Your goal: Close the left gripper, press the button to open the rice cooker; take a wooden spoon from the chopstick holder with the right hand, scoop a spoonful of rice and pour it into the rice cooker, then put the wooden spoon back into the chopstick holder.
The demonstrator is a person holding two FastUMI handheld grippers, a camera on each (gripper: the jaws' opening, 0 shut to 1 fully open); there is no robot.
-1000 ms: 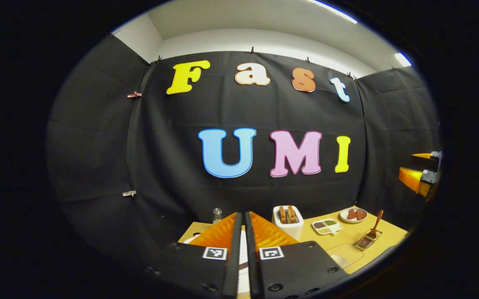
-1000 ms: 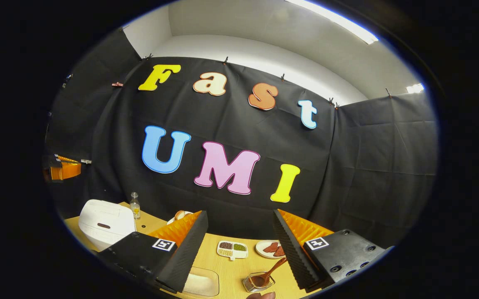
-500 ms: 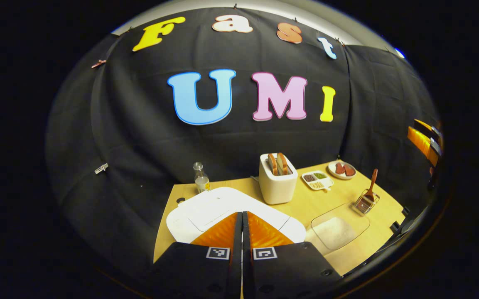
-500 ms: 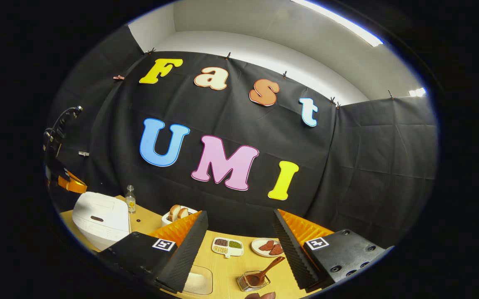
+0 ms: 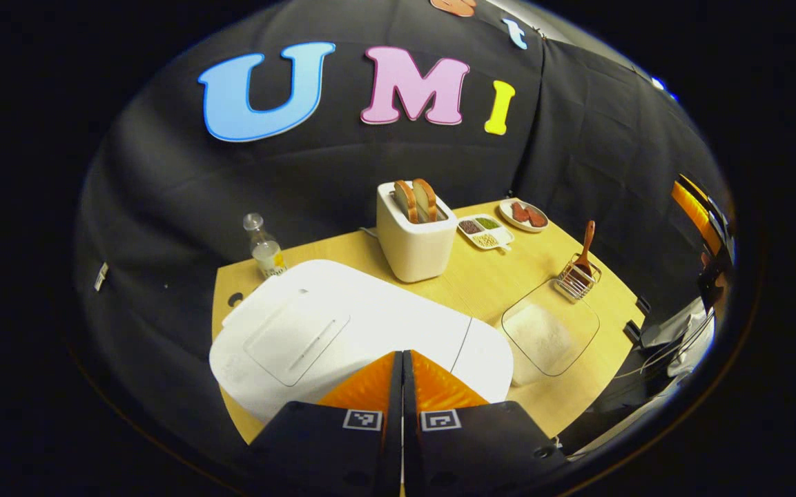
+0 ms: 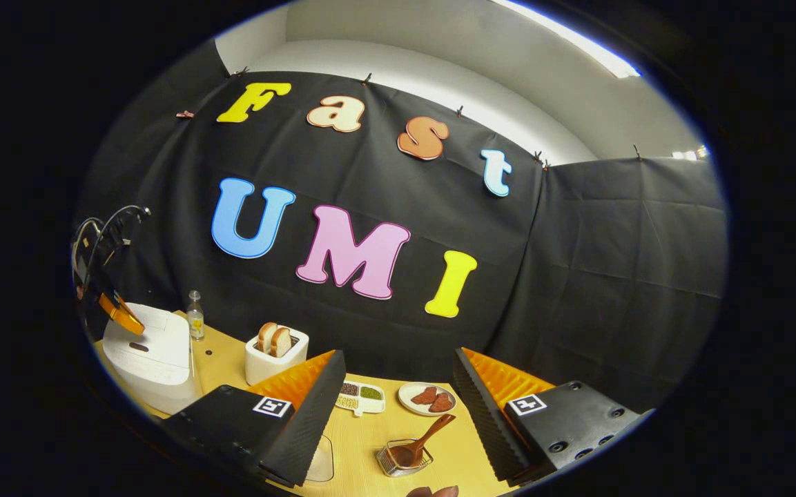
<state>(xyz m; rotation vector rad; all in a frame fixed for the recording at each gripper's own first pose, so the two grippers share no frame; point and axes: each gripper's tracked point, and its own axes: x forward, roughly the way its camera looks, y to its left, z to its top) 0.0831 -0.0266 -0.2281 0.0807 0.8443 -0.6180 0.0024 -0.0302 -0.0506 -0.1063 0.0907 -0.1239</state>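
The left hand-held gripper [image 5: 402,359] has its two fingers pressed together with nothing between them, and it hangs directly above the front part of the white rice cooker [image 5: 342,338], pointing down at a slant. The cooker's lid is down. Its dark oval button [image 6: 139,347] sits on the front face, just below and beside this gripper's tip as seen in the right gripper view [image 6: 121,314]; the coming press therefore appears to run downward and slightly forward. The left hand is by far the nearer to the cooker. The right hand-held gripper [image 6: 398,386] has its fingers spread wide and empty, held level above the table [image 6: 363,442]. Ahead and below it, the wooden spoon [image 6: 422,442] leans in the wire chopstick holder [image 6: 403,459], handle tilting up toward the gripper's right finger.
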